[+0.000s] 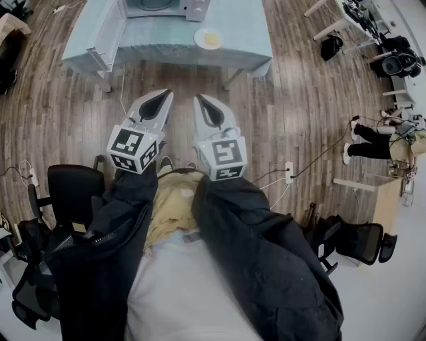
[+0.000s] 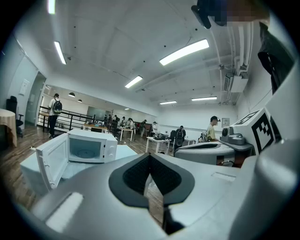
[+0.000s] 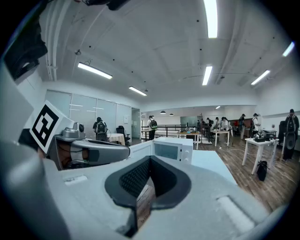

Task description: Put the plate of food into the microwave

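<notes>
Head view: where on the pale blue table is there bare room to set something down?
Free: the front strip of the pale blue table between the open door of the white microwave and the white plate of yellow food, and the right end beyond that plate. Crowded: the back middle, under the microwave, and the left, where its door swings out.

We see a pale blue cloth-covered tabletop (image 1: 166, 40) on a brown wood-plank floor (image 1: 299, 106). A black bag (image 1: 329, 46) lies near the tabletop's right end. Well apart from the tabletop, nearer us, are a white power strip (image 1: 288, 172) and a black swivel office chair (image 1: 70, 190).
</notes>
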The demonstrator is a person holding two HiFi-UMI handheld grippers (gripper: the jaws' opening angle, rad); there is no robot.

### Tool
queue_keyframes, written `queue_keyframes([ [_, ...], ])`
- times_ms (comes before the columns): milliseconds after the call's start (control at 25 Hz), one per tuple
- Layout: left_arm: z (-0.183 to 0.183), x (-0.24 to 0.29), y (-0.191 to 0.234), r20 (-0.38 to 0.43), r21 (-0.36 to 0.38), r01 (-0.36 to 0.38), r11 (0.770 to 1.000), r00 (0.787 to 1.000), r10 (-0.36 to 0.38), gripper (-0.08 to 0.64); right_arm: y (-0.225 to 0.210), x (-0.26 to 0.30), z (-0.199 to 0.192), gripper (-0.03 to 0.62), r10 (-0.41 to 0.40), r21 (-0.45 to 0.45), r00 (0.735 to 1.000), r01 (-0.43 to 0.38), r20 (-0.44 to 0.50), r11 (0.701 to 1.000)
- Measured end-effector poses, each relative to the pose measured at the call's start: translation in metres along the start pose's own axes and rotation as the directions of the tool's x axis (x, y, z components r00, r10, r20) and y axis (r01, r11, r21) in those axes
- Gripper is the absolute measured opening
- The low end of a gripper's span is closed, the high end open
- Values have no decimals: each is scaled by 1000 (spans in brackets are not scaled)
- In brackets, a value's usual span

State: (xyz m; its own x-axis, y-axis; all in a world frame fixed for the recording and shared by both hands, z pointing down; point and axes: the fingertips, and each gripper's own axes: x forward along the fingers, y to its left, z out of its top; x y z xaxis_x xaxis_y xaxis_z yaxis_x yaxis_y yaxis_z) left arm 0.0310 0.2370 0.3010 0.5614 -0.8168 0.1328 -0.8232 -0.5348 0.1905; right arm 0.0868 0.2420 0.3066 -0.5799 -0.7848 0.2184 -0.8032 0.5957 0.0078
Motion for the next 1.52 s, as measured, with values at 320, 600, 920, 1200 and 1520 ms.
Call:
queue_keyframes([
  [320,-10,-4,5,-23,-24,15,1000,1000,-15,0,2,1,-9,-3,-37,35,999,38,-28,999],
  [600,-30,-11,21,-61,-75,23,997,998,-27,0,12,11,-27,-2,-49,48,996,53,-78,997],
  [920,-45,-20,47,-91,-121,21,992,995,-33,0,40,31,-43,0,-4,39,992,9,-124,999],
  [1200,-53,-22,68,-105,-144,30,989,993,-45,0,52,49,-48,0,11,40,992,-6,-128,999],
  [1520,-51,-27,84,-94,-157,21,987,995,-36,0,64,58,-50,0,30,32,989,-26,-142,999],
])
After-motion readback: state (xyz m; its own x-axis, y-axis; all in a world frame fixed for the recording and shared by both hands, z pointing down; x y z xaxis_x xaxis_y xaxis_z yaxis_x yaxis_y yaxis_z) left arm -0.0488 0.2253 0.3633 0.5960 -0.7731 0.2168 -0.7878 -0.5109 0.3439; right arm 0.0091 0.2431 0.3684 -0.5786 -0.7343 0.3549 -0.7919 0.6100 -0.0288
